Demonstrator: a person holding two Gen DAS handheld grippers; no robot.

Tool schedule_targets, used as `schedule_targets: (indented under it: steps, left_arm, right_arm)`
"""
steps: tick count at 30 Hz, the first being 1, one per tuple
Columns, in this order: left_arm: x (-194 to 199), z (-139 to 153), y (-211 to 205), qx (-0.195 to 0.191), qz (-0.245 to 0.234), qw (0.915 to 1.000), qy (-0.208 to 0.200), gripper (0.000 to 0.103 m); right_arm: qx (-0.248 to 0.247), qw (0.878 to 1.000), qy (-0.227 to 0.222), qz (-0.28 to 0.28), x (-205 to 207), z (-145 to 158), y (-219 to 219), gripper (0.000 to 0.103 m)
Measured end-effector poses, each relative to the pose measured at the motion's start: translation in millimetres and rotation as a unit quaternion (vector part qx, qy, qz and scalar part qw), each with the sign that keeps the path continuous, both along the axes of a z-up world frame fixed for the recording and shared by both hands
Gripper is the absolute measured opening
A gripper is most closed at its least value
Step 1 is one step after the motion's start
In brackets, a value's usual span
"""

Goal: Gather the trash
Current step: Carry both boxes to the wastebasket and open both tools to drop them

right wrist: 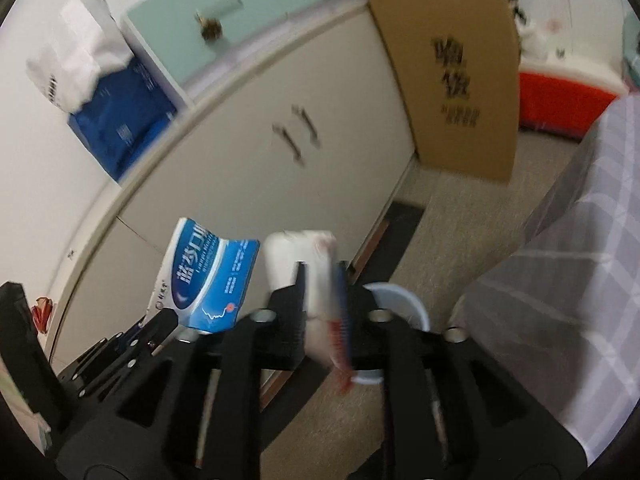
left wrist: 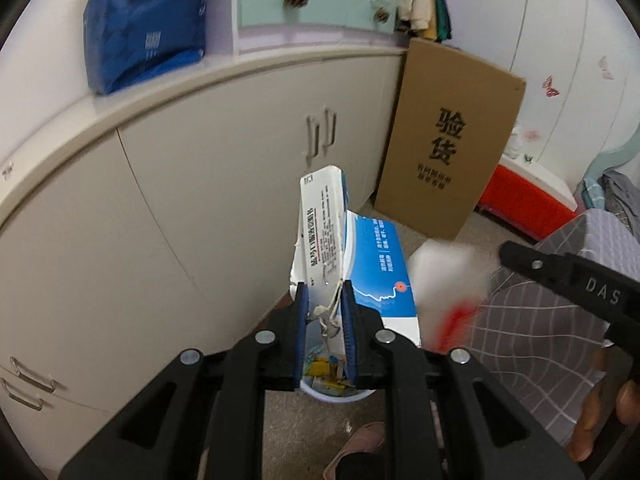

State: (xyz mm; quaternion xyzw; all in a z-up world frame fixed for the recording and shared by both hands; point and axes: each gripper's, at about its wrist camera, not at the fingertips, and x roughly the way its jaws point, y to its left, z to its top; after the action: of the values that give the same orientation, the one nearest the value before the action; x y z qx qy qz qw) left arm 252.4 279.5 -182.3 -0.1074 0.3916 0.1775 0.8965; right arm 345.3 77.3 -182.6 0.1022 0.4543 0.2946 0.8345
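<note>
The torn blue-and-white medicine box [left wrist: 352, 252] hung pinched in the left hand-held gripper [left wrist: 325, 308] directly above the white trash bin [left wrist: 340, 394] on the floor, not yet dropped. A blurred white wrapper [right wrist: 316, 280] sat between the spread jaws of the right hand-held gripper [right wrist: 322, 304], seemingly released over the bin. Scraps already lay inside, so collecting looked well underway.

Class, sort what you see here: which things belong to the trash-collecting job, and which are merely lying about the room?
Job: blue-and-white carton, white wrapper, trash bin, left gripper, right gripper.
Lying about: cardboard box, cabinet, blue pack, checked bedspread.
</note>
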Motion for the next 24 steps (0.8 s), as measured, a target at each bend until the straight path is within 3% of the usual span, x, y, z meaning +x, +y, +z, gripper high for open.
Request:
schedule_targets:
  steps: [1,14,19,24]
  left_arm:
    - [1.6,-4.7,3.5,-0.004,0.001,1.0000,0.005,0.016]
    - [19.6,-36.8,-3.9,-0.037,-0.020,0.9985,0.037,0.016]
    - [25.0,-41.8,-13.6,-0.040,-0.032,0.9978,0.042,0.016]
    - [30.4,-44.3,-15.1,-0.043,-0.033,0.9974,0.047,0.016]
  right_arm:
    - [-0.004,1.000,0.005,-0.001,1.1,-4.7,3.0,0.062]
    - [-0.054,0.998,-0.005,-0.017,-2.8,-22.8,-8.9,0.067]
    - [-0.057,0.998,-0.014,-0.026,-3.8,-19.5,-18.1,0.069]
    - [-0.025,0.999,-0.004,-0.029,-3.2,-12.5,-26.3,0.071]
